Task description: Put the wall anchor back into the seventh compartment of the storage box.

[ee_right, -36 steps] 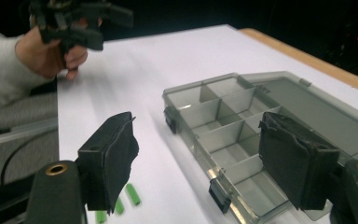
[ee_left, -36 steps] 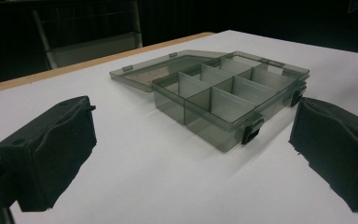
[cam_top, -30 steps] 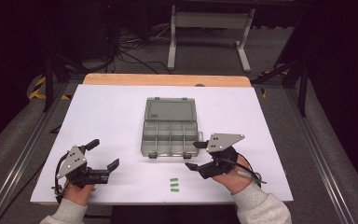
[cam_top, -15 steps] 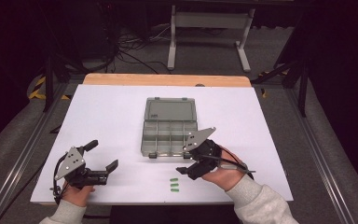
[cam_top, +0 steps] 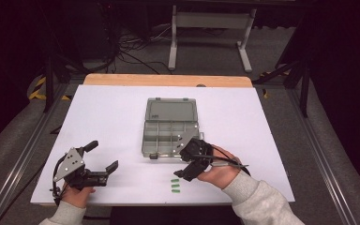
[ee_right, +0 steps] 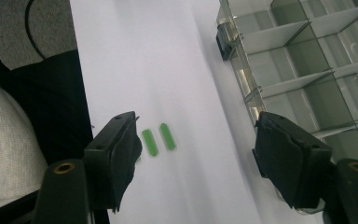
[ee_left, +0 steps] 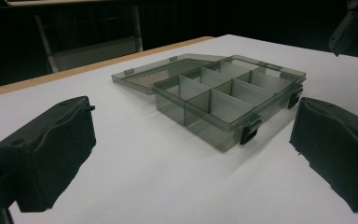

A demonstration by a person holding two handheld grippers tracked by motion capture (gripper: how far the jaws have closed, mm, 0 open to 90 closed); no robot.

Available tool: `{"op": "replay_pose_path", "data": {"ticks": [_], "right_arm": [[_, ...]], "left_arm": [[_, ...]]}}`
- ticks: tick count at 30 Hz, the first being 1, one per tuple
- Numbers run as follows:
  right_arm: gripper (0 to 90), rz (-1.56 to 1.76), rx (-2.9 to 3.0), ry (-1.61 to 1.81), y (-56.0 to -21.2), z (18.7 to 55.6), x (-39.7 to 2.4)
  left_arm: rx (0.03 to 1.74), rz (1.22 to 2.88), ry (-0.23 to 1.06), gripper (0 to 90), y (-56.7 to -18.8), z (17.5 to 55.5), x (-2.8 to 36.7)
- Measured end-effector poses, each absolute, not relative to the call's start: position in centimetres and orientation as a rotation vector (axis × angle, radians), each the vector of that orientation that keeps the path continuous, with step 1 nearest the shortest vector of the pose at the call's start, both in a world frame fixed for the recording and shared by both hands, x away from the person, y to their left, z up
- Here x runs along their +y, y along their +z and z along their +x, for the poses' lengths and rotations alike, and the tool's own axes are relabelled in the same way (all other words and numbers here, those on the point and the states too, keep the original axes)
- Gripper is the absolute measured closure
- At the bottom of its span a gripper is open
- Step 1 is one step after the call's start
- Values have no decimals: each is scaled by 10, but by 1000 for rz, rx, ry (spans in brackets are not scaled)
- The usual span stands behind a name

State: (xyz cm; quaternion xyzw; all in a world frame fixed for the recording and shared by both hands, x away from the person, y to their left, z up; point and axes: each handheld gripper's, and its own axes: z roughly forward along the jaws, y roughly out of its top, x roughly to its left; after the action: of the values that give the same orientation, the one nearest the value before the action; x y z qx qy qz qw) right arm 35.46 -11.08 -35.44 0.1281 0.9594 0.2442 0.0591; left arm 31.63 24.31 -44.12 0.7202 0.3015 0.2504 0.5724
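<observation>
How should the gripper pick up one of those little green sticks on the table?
Probably from straight above, pinching across the narrow middle. The green sticks lie flat on the white table, side by side with small gaps, so take an outer one. Turn the right gripper so one of its fingers goes outside it and the other into the gap; its jaws stand open above them.

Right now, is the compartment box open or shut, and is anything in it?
Open and empty: the box has its lid folded flat back on the table, and its compartments are bare.
</observation>
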Motion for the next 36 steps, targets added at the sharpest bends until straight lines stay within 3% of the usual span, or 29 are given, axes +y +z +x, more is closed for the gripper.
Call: {"op": "replay_pose_path", "data": {"ticks": [11, 36], "right_arm": [[339, 398, 2923, 695, -360, 354, -102], [382, 395, 3010, 616, -406, 358, -89]], "left_arm": [[711, 1683, 588, 5, -442, 316, 244], [712, 1700, 577, 8, -444, 317, 244]]}}
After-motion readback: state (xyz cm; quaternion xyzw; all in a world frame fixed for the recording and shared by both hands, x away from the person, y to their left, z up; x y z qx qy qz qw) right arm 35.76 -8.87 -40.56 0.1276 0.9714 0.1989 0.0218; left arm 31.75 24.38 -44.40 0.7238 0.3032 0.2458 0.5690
